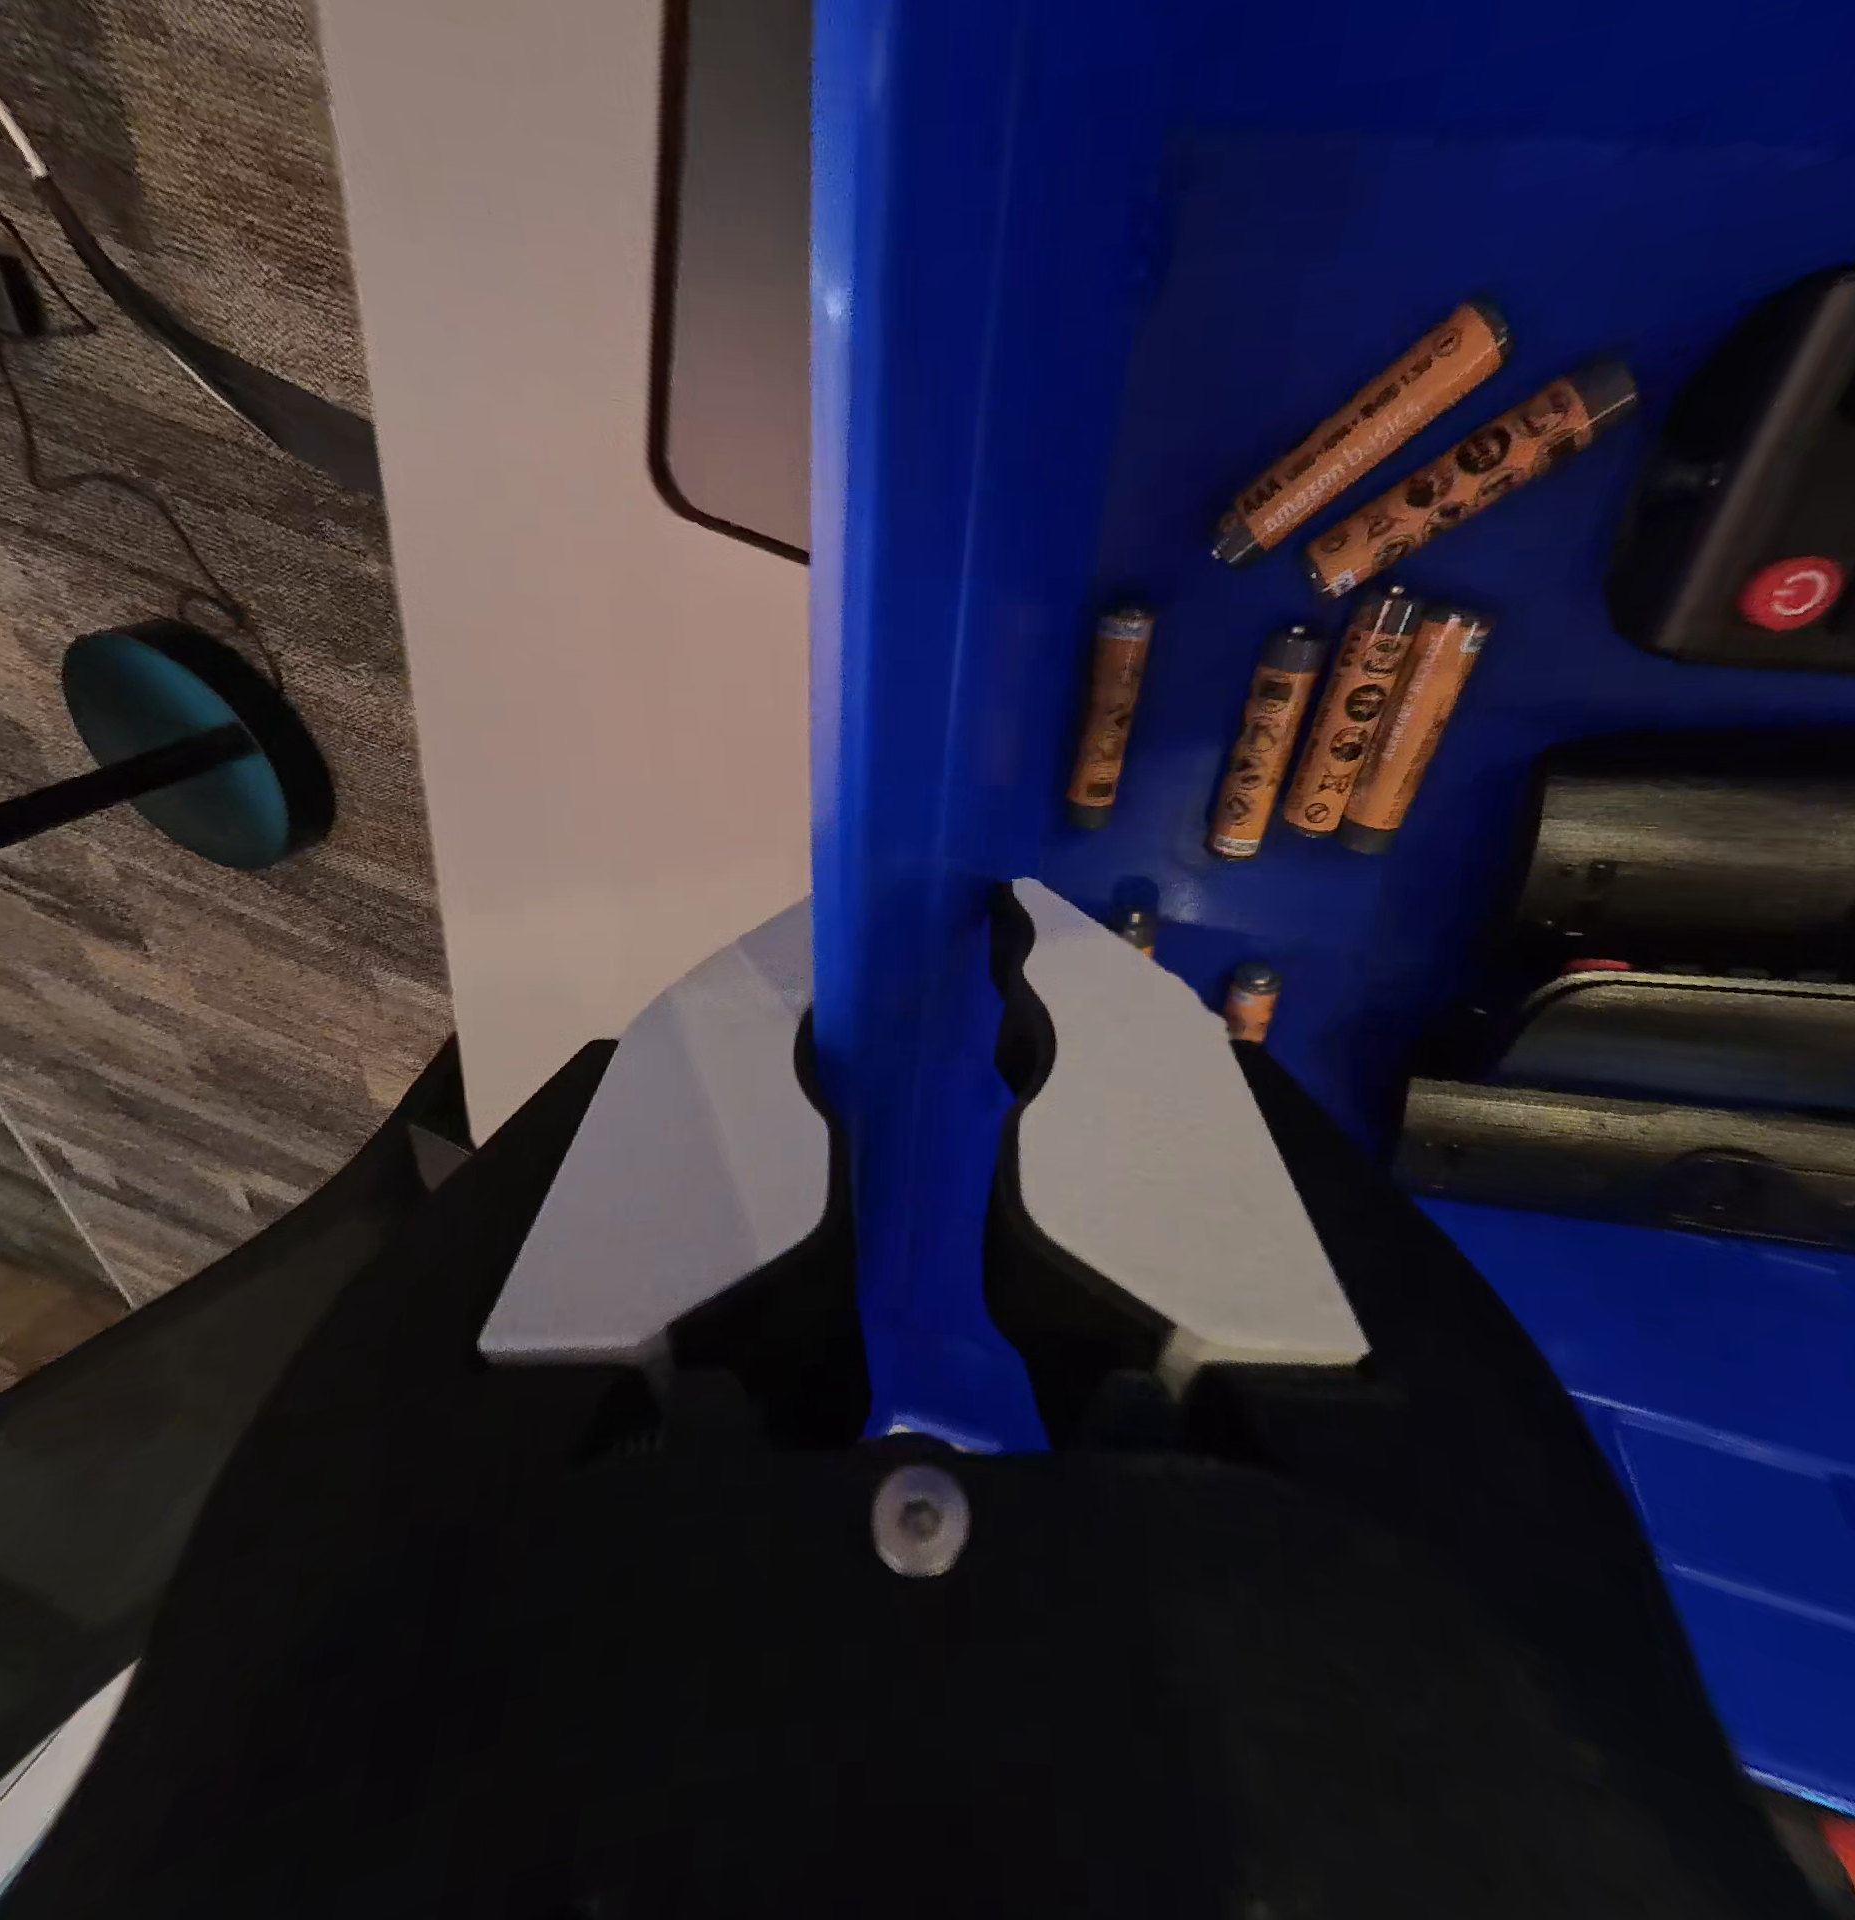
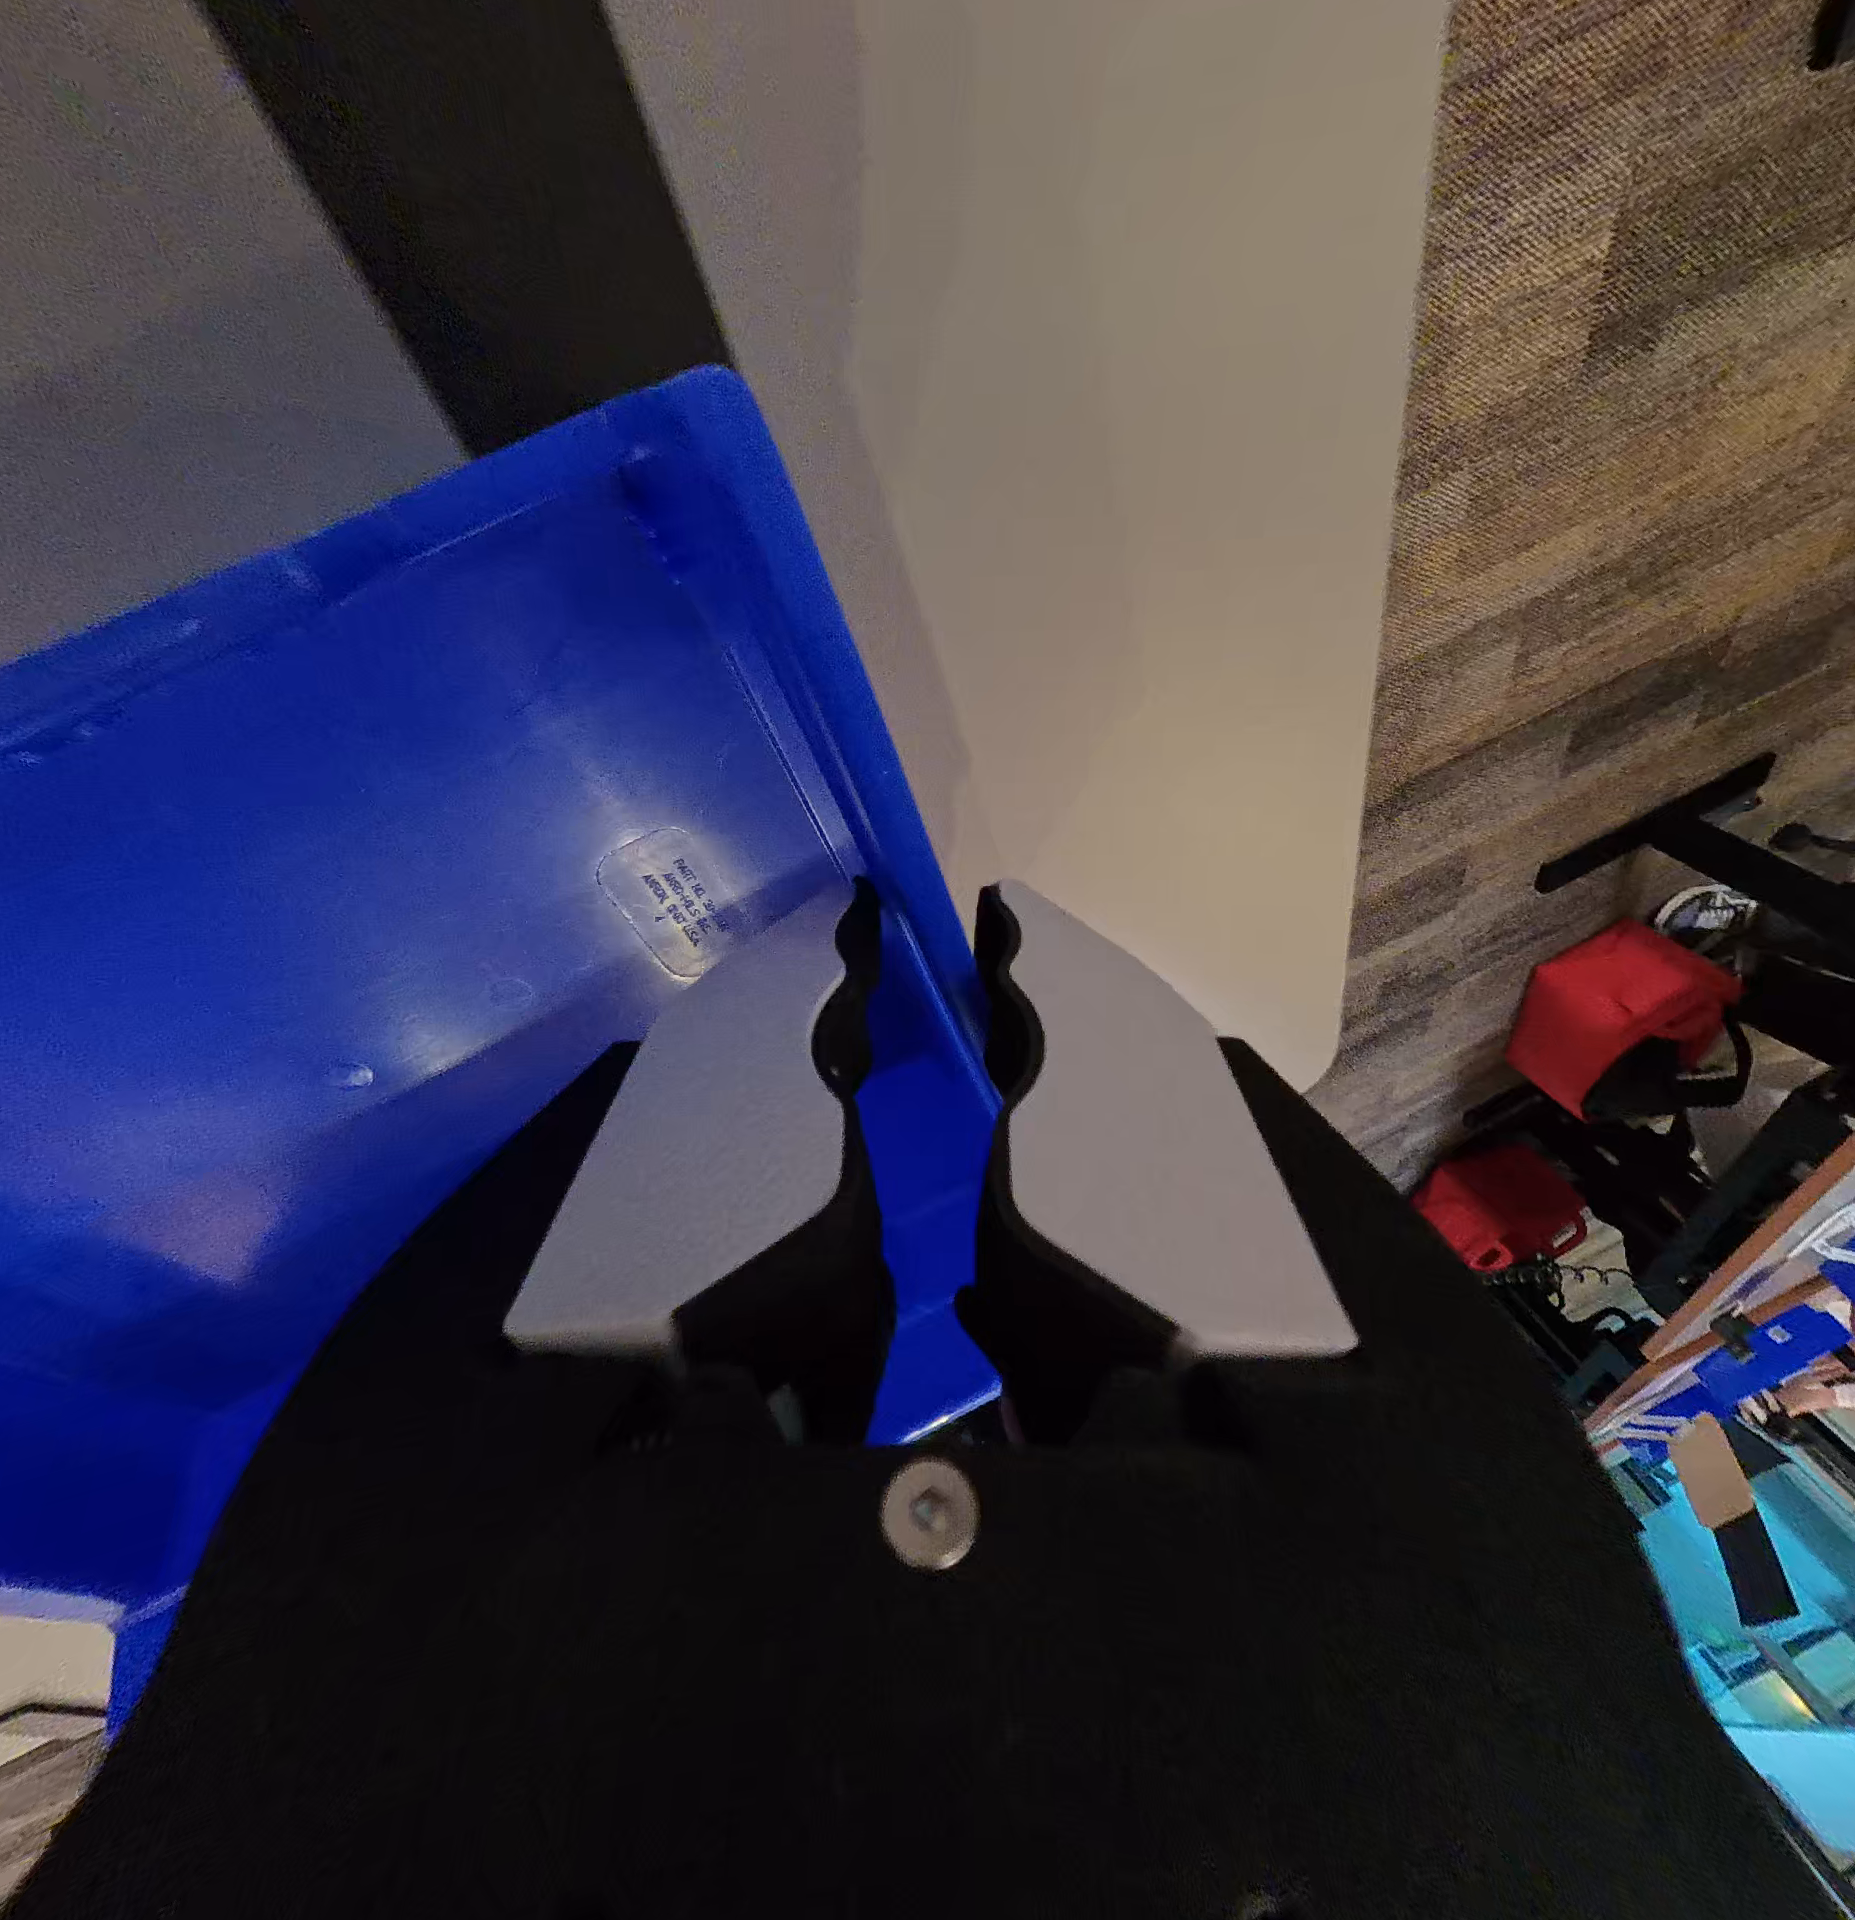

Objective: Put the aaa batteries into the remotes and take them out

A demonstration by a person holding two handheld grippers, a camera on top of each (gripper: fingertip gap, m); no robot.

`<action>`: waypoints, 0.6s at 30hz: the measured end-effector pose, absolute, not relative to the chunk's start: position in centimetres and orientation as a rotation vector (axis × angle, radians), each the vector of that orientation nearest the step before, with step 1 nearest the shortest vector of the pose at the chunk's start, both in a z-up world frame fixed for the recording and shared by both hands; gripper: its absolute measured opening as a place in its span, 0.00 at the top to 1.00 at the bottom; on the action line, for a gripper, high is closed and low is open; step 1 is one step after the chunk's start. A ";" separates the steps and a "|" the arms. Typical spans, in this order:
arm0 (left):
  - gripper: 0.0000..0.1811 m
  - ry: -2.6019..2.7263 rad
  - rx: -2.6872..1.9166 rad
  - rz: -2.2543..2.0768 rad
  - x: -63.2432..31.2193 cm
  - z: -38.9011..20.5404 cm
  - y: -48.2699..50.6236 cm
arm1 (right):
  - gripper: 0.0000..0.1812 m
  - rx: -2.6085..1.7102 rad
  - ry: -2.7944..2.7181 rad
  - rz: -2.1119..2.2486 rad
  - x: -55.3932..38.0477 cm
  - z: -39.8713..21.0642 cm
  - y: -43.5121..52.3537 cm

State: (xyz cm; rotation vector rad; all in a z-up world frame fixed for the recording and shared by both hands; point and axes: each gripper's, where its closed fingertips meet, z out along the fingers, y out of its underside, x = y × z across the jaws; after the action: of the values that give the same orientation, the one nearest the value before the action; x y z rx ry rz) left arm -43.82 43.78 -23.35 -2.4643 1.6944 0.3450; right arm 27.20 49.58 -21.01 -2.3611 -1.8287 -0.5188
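A blue plastic bin [image 1: 1006, 312] holds several orange AAA batteries [image 1: 1359, 436] lying loose on its floor. It also holds black remotes: one with a red power button [image 1: 1775, 488] and others lower right [image 1: 1712, 862]. My left gripper [image 1: 907, 914] is shut on the bin's left wall, one finger outside and one inside. In the right wrist view my right gripper [image 2: 928, 904] is shut on the bin's right wall [image 2: 902, 831]. The bare bin floor [image 2: 331, 883] lies to its left. No batteries or remotes show in that view.
The bin rests on a white table [image 1: 590, 623], which also shows in the right wrist view [image 2: 1162, 520]. A dark flat pad [image 1: 736, 312] lies beyond the bin's left side. A teal round stand base [image 1: 196, 738] sits on the carpet. Red bags [image 2: 1619, 1008] lie on the floor at right. Left tips to right tips: about 70 centimeters.
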 end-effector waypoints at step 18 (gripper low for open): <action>0.23 1.013 -2.197 0.063 -38.2 -9.2 34.2 | 0.39 -2.158 -1.327 -0.043 18.2 -9.7 39.0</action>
State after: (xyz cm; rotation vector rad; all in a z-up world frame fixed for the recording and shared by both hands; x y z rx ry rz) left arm -38.20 34.17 -9.16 -2.1969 1.0130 0.0635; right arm 18.16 38.98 -9.74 -2.1575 -1.3266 -0.0428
